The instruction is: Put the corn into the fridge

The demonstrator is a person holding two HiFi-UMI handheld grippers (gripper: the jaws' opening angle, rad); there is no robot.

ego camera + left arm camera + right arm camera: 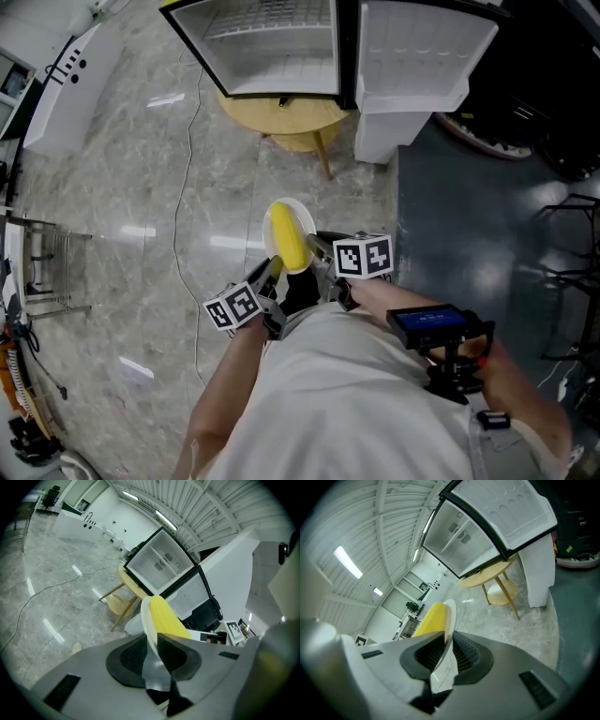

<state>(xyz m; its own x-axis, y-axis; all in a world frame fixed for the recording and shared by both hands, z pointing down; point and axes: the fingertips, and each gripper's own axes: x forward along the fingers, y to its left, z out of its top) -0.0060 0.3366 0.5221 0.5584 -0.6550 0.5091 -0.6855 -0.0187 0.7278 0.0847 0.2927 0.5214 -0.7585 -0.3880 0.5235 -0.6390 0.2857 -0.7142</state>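
A yellow corn cob (289,239) lies on a small white plate (298,208), carried in front of the person's body. My left gripper (272,269) is shut on the plate's near-left rim, and my right gripper (317,249) is shut on its near-right rim. In the left gripper view the plate (146,618) runs edge-on between the pads of that gripper (152,644), with the corn (166,618) to its right. In the right gripper view the plate (450,613) sits between that gripper's (447,651) pads, the corn (429,618) to its left. The fridge (272,47) stands open ahead, its door (422,56) swung right.
The fridge rests on a round wooden table (281,117) with splayed legs. A cable (183,187) trails over the marble floor. A white counter (66,84) and a metal rack (47,262) are at the left. Dark flooring (469,216) lies to the right.
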